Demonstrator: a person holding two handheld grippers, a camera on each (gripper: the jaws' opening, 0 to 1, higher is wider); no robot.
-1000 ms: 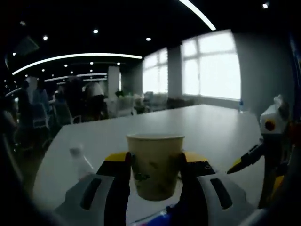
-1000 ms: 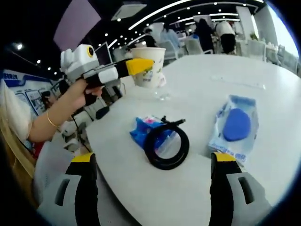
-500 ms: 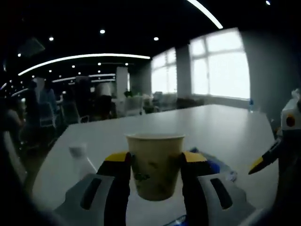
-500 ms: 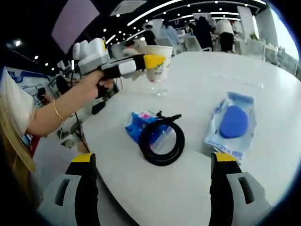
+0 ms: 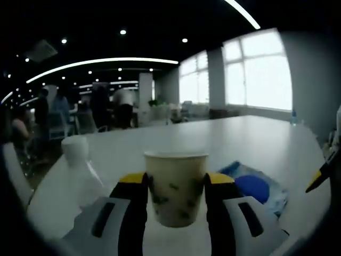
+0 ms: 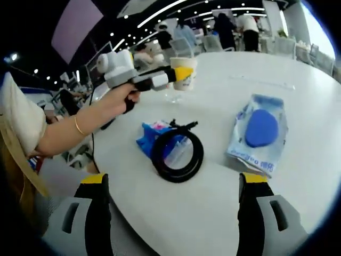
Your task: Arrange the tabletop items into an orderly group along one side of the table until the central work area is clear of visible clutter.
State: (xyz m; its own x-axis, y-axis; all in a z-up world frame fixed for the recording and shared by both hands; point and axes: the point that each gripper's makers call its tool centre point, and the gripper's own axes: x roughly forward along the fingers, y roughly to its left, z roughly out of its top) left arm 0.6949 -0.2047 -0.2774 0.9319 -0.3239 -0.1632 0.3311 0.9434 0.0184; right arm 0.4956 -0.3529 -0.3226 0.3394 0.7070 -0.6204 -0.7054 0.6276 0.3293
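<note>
My left gripper (image 5: 176,198) is shut on a paper cup (image 5: 176,178), held upright above the white table (image 5: 250,144). From the right gripper view, the left gripper (image 6: 160,80) and a person's hand carry the cup (image 6: 184,72) over the table's far-left part. A clear plastic bottle (image 5: 72,178) stands close on the left of the cup. A packet with a blue sponge (image 5: 256,188) lies to the right, the same packet (image 6: 258,132) lying right of centre. A black cable coil (image 6: 177,154) rests on a small blue packet (image 6: 152,140). My right gripper (image 6: 173,213) stands open over the near edge.
A thin clear strip (image 6: 261,82) lies on the far side of the table (image 6: 224,213). Chairs and standing people (image 5: 112,106) are beyond the far end. The table's rounded edge (image 6: 101,160) runs down the left under the person's arm (image 6: 64,136).
The left gripper has carried the cup further out over the table, toward the bottle. In the left gripper view the bottle looms larger and the blue sponge packet has come into sight.
</note>
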